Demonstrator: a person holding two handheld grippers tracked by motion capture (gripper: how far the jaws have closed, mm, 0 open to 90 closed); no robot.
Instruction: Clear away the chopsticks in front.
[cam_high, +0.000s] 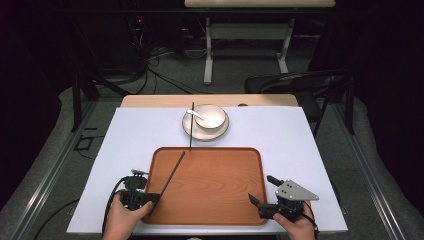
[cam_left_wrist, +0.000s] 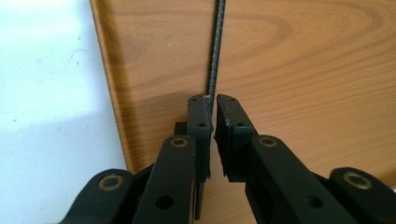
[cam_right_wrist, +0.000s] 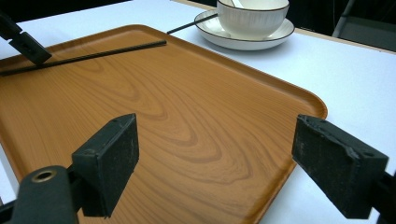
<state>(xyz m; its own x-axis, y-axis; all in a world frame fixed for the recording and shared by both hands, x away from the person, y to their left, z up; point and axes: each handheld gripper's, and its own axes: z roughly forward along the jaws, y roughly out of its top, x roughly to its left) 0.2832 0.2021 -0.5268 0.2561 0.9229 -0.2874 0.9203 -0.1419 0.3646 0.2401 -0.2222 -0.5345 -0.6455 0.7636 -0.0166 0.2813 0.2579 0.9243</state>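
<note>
Left gripper (cam_high: 150, 198) clamped on black chopstick (cam_high: 173, 174) over wooden tray (cam_high: 240, 165), right gripper (cam_high: 261, 189) jaws wide apart, holding nothing, above tray's right edge.

You have a thin black chopstick (cam_high: 172, 174) pinched at its near end, slanting up and right across the left part of the wooden tray (cam_high: 215, 200), its far tip over the tray's top edge; in the left gripper view it runs straight up the frame
</note>
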